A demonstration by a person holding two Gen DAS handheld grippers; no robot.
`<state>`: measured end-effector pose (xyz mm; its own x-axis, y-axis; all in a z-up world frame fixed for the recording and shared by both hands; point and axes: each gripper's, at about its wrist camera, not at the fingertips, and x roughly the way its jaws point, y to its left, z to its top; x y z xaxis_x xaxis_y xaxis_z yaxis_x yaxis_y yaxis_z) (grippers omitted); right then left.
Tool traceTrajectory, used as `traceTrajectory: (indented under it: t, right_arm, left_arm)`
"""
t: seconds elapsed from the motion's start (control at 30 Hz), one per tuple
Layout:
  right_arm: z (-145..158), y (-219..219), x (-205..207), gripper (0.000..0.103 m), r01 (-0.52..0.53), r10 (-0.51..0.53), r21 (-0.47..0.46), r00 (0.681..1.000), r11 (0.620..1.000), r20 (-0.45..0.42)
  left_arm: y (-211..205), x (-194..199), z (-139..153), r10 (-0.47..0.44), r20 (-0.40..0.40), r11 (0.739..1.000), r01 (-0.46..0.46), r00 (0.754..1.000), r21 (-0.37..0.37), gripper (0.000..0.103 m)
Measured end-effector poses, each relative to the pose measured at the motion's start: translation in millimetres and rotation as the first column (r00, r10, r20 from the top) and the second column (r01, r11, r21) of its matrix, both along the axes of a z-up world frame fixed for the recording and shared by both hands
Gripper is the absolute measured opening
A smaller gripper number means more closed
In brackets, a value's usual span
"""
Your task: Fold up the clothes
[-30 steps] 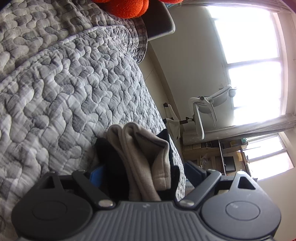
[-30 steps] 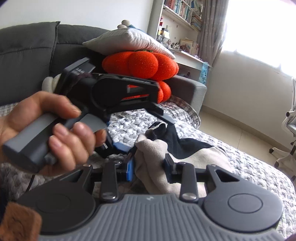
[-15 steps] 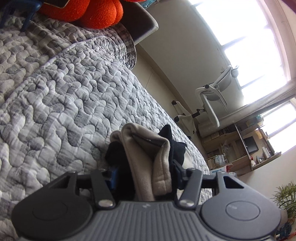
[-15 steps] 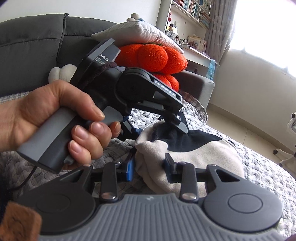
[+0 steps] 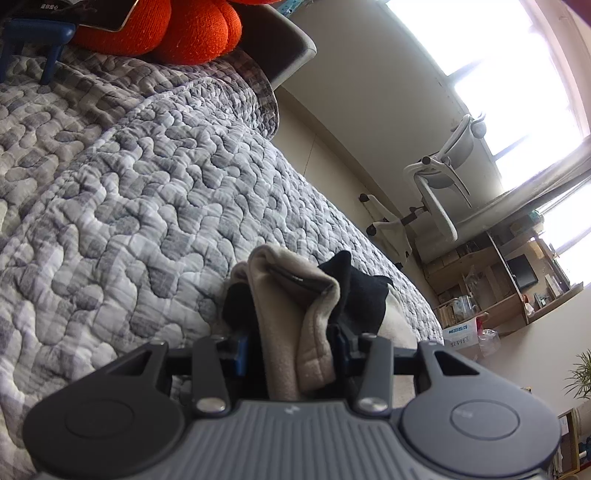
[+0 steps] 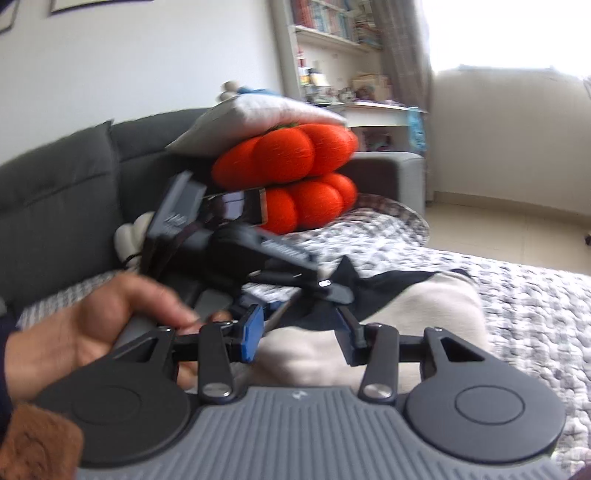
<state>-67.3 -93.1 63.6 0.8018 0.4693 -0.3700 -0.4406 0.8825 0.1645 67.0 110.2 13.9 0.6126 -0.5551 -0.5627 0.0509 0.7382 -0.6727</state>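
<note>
Left gripper closing on a bunched fold of the beige-and-black garment.
Right gripper is opening, pads clear of the cloth, which lies on the grey quilt; left hand beside it.

No label reads clearly: small white print on the dark device (top left) stays illegible.

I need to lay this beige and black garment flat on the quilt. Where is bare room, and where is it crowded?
Free: the wide stretch of grey quilt between the garment and the orange cushions; also the quilt strip beyond the garment toward the floor in the right wrist view. Crowded: near the sofa back, where the left gripper, its hand and the stacked cushions sit close.
</note>
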Motion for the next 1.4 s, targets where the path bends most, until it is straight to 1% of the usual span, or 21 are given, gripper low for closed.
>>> traceTrajectory:
  t: [0.03,0.1,0.23,0.27,0.33,0.4,0.53,0.6,0.73,0.77,0.87,0.93,0.97,1.03,1.1,1.2,1.23,1.27,1.3,1.33,1.4]
  right_arm:
    - [-1,-3,6,0.047,0.033,-0.033,-0.010,0.999,0.999,-0.019]
    - [-8,-12,18,0.047,0.071,-0.071,0.002,0.995,0.997,-0.069]
    - [-31,-27,38,0.046,0.143,-0.137,0.019,0.975,0.990,-0.173]
    - [-35,-30,38,0.045,0.146,-0.136,0.042,0.974,0.988,-0.180]
    - [-39,-35,37,0.045,0.146,-0.129,0.083,0.974,0.986,-0.186]
    - [-35,-39,37,0.042,0.150,-0.131,0.090,0.973,0.985,-0.188]
    - [-26,-55,40,0.043,0.207,-0.186,0.129,0.969,0.970,-0.161]
    - [-30,-61,50,0.043,0.215,-0.184,0.157,0.964,0.964,-0.194]
    - [-38,-66,59,0.043,0.195,-0.157,0.172,0.965,0.966,-0.210]
    - [-38,-69,60,0.041,0.198,-0.157,0.184,0.963,0.963,-0.219]
    - [-35,-78,57,0.030,0.228,-0.176,0.213,0.955,0.950,-0.238]
    - [-31,-79,52,0.031,0.248,-0.199,0.224,0.955,0.943,-0.218]
    - [-30,-78,52,0.032,0.256,-0.211,0.215,0.954,0.942,-0.212]
    - [-34,-79,53,0.033,0.265,-0.218,0.217,0.952,0.940,-0.215]
    - [-39,-84,53,0.033,0.270,-0.212,0.263,0.950,0.926,-0.227]
    - [-42,-93,52,0.033,0.285,-0.206,0.340,0.946,0.896,-0.248]
    - [-41,-96,51,0.034,0.295,-0.212,0.357,0.944,0.886,-0.253]
    - [-41,-99,50,0.042,0.317,-0.234,0.358,0.938,0.878,-0.256]
    - [-40,-101,49,0.056,0.340,-0.258,0.355,0.931,0.871,-0.259]
    - [-41,-103,49,0.061,0.371,-0.288,0.344,0.919,0.863,-0.269]
    - [-50,-106,52,0.063,0.383,-0.277,0.353,0.908,0.853,-0.315]
  left_arm:
    - [-1,0,0,-0.001,0.002,1.000,0.001,1.000,0.006,0.044]
    - [-2,0,1,-0.002,0.006,1.000,0.001,1.000,0.016,0.044]
    - [-1,-1,0,0.000,0.005,1.000,0.000,1.000,0.014,0.044]
    - [-1,-1,0,-0.001,0.006,1.000,0.001,1.000,0.017,0.044]
    - [-2,-2,0,-0.002,0.008,1.000,0.002,1.000,0.022,0.044]
    - [-2,-2,0,-0.001,0.009,1.000,0.001,1.000,0.026,0.044]
    - [-2,-3,1,-0.001,0.008,1.000,0.001,1.000,0.028,0.044]
    - [-2,-3,1,0.000,0.006,1.000,0.000,1.000,0.027,0.044]
    - [-2,-4,1,0.001,0.006,1.000,-0.001,1.000,0.029,0.044]
    - [-2,-4,1,0.000,0.006,1.000,0.000,1.000,0.030,0.044]
    - [-3,-4,2,-0.001,0.009,0.999,0.001,1.000,0.033,0.044]
    - [-3,-4,2,-0.001,0.008,0.999,0.000,1.000,0.033,0.044]
    - [-3,-4,2,0.000,0.007,1.000,0.000,1.000,0.031,0.044]
    - [-2,-4,2,0.001,0.002,1.000,-0.001,1.000,0.025,0.044]
    - [-2,-4,2,0.001,0.001,1.000,-0.001,1.000,0.024,0.044]
    - [-2,-4,2,0.001,0.001,1.000,-0.001,1.000,0.025,0.044]
    - [-2,-4,3,0.001,0.001,1.000,-0.001,1.000,0.027,0.044]
    - [-3,-4,3,0.002,0.000,1.000,-0.002,1.000,0.027,0.044]
    - [-3,-4,3,0.002,0.000,1.000,-0.002,1.000,0.028,0.044]
    - [-3,-4,3,0.002,-0.001,1.000,-0.002,1.000,0.029,0.044]
    - [-3,-4,4,0.001,-0.003,1.000,-0.001,1.000,0.031,0.044]
